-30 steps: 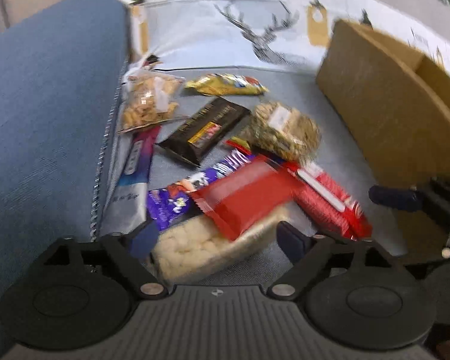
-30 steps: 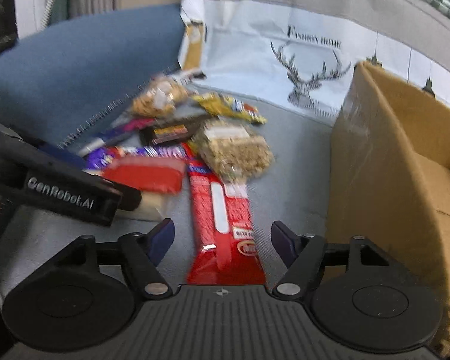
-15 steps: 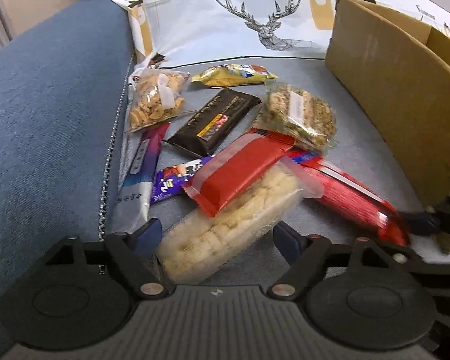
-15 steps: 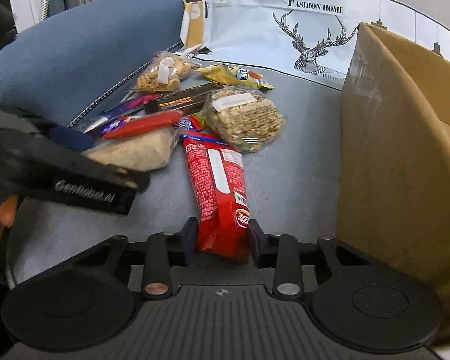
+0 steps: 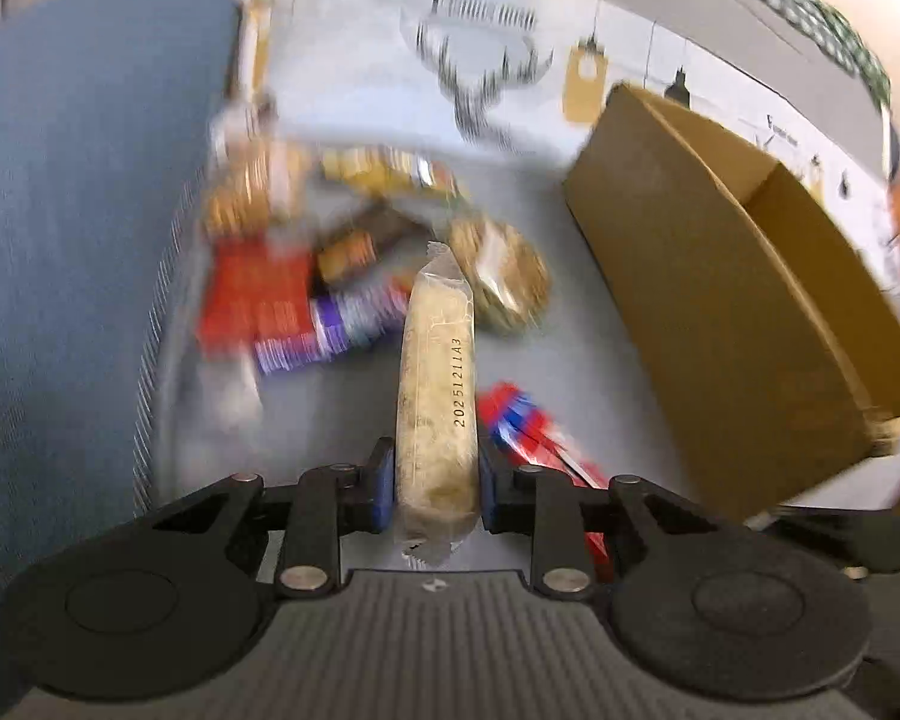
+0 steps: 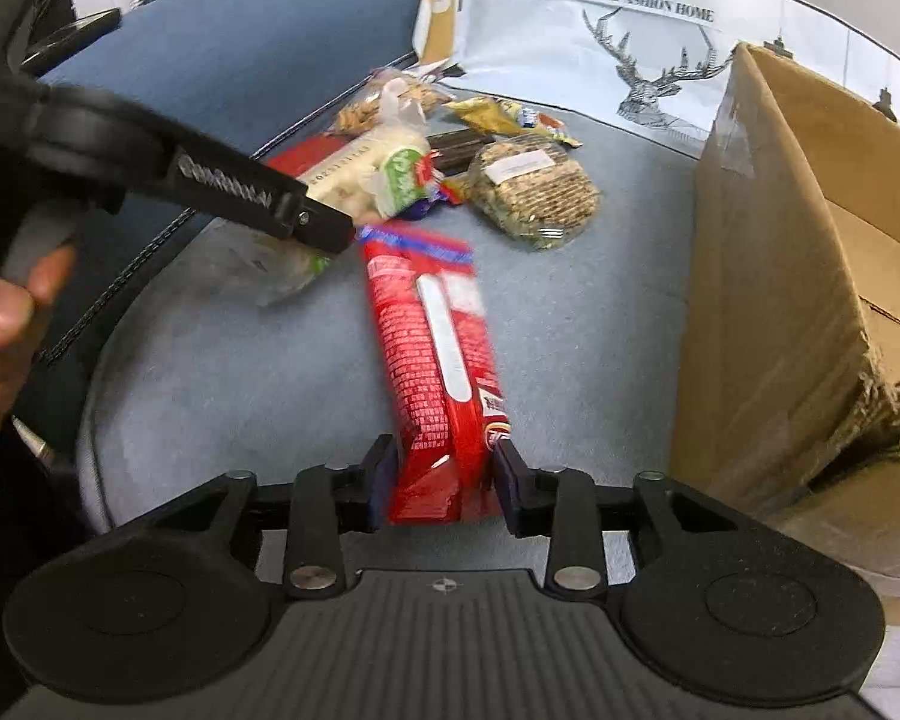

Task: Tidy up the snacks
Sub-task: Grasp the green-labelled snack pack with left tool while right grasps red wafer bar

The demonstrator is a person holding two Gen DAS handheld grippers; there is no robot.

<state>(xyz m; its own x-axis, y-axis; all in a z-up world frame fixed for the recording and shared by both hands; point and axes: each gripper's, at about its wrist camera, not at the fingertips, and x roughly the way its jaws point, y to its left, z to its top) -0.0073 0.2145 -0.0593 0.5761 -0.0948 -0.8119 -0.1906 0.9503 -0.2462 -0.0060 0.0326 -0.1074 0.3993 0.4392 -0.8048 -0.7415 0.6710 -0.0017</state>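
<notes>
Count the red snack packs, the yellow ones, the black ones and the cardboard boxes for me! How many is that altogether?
Red: 2, the long red pack and the flat red pack
Yellow: 1, the yellow pack
Black: 1, the black pack
Cardboard: 1, the cardboard box
Total: 5

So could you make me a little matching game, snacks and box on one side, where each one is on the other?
1. long pale rice-cracker packet
2. long red biscuit packet
3. round clear bag of seed crackers
4. brown cardboard box

a. lying loose on the grey cushion
b. in the right hand-held gripper
c. standing at the right
d. in the left hand-held gripper

Pairs: 1-d, 2-b, 3-a, 4-c
</notes>
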